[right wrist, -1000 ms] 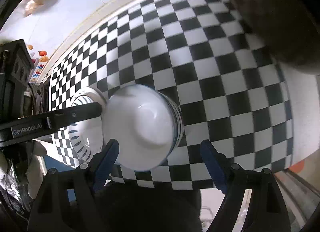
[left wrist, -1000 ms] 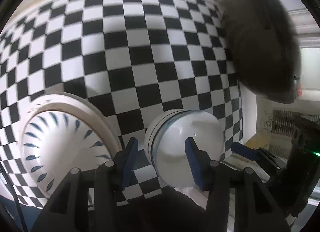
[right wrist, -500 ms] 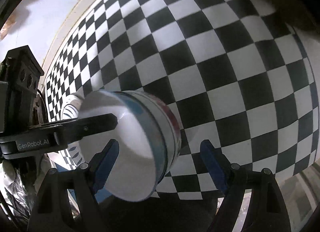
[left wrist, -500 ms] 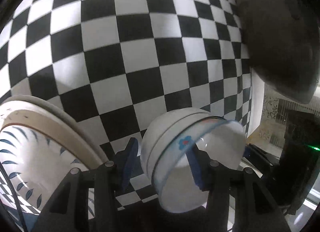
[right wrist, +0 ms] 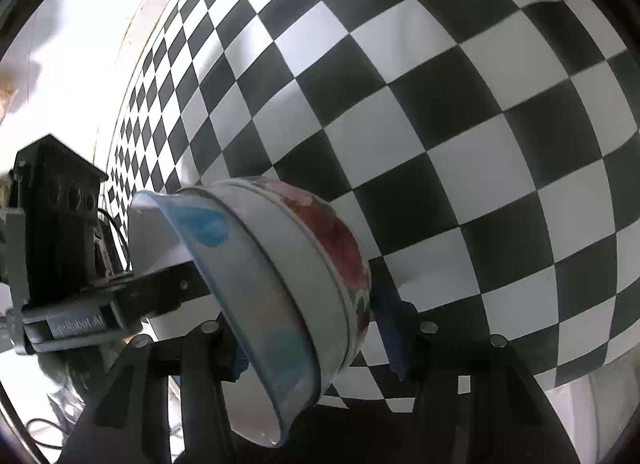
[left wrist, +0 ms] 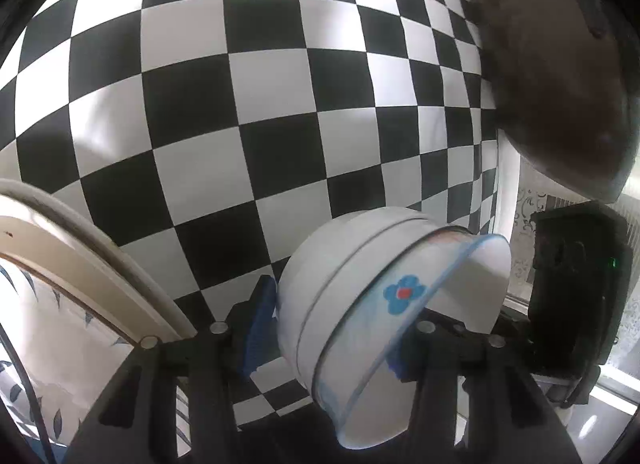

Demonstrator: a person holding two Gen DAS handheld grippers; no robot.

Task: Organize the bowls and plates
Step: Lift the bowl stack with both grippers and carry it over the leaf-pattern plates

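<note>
Black-and-white checked cloth, flat and matte, covers the table (left wrist: 280, 104) and fills far more of both views than a second ago, so both cameras have dropped closer to it. A dark brown rounded mass (left wrist: 560, 76) looms at the upper right of the left view, too blurred to name. Next in size is the plate (left wrist: 72, 248), broad and glossy white with a cream rim and blue leaf strokes; it lies flat on the table at the left, just beside the left gripper (left wrist: 328, 344). The real change is in the stack of bowls (left wrist: 340, 284): a second ago it sat upright, mouth up, and now it is tipped well over onto its side. The mouth faces the lower right in the left view. That suggests it is being lifted off the table for moving, perhaps toward the plate. The outer bowl (right wrist: 320, 248) is smooth glazed white with a red floral band and fine rim lines. The inner bowl (right wrist: 256, 304) nests snugly and shows a thin blue rim and a small blue flower (left wrist: 402, 292) with a red centre. The left gripper is closed on the stack, one finger outside the wall and one seemingly inside the mouth. The right gripper (right wrist: 316, 344) has narrowed around it, one blue pad against the floral wall and the other hidden, so I cannot tell whether it truly clamps.
</note>
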